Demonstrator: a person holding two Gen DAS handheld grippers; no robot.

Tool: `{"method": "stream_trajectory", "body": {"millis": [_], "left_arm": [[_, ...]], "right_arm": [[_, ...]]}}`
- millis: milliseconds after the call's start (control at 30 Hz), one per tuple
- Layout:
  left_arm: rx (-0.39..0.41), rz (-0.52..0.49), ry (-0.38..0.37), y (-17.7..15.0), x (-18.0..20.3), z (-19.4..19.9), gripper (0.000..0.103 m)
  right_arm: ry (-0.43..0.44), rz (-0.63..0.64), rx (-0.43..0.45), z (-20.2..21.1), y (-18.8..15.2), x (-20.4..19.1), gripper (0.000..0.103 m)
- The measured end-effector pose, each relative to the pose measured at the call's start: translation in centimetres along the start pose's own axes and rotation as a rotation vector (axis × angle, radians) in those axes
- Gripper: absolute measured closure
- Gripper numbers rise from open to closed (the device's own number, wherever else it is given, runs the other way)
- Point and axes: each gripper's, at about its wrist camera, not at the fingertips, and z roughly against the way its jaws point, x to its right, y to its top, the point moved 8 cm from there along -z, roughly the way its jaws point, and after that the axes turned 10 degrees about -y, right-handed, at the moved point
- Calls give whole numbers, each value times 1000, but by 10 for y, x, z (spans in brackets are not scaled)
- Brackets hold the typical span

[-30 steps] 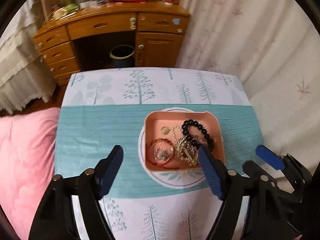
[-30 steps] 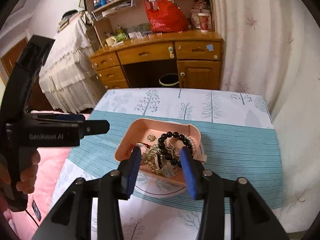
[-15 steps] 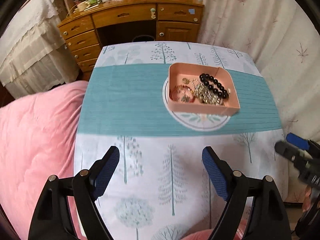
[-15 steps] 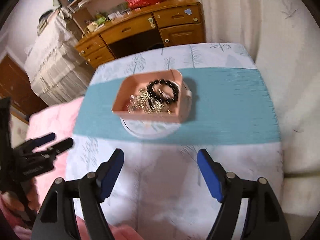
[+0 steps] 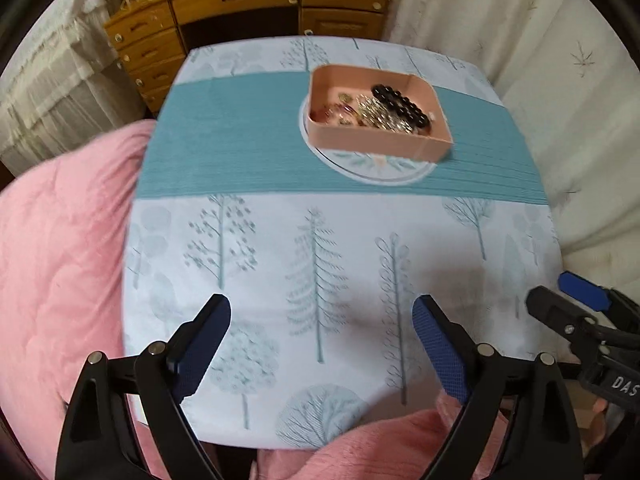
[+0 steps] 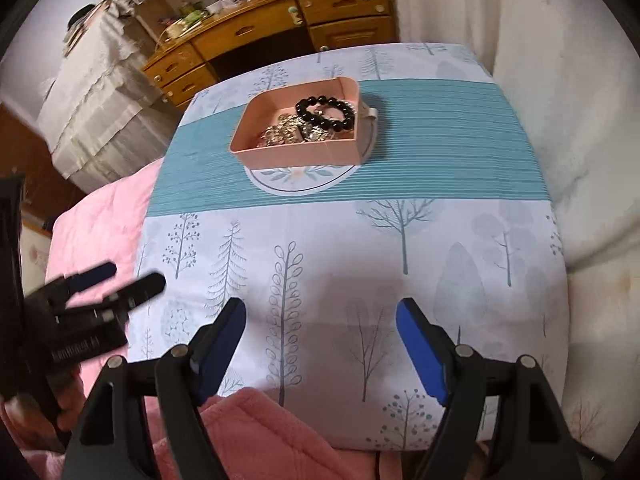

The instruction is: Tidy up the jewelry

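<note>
Both cameras look steeply down from the near edge of the desk (image 5: 320, 240), side by side; each sees the pink tray (image 5: 376, 140) far across.

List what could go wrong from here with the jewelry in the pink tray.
1. The black bead bracelet lies against a tangled pile of metal chains in the pink tray; lifting one piece may drag others out.
2. The tray is light-looking and sits on a loose tablecloth; a nudge could slide it.
3. The left gripper and right gripper, jaws opening and empty, could collide over the small tray.
</note>
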Motion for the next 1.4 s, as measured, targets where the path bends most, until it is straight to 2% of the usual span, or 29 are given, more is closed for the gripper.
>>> {"method": "stream_trajectory", "body": {"millis": [100,133,167,200,300,467,700,1400], "left_arm": [[10,30,11,-4,-4,3,11],[21,42,7,-4,-5,5,5],[29,48,0,-3,-6,6,0],[38,51,-4,-3,-6,8,1],[53,43,7,-3,-6,13,1],[55,24,14,0,-4,14,1],[63,-1,20,2,1,16,1],[78,-22,43,8,1,18,1]], "right_arm": [[-3,17,7,3,-5,-4,20],[-8,22,14,5,-6,-5,19],[-14,27,23,8,-7,-6,14],[-24,30,33,11,-8,-6,8],[-47,12,64,18,-6,-1,0],[-57,-12,86,23,-2,4,0],[-57,17,97,24,1,-3,0],[-56,63,85,18,6,-14,0]]}}
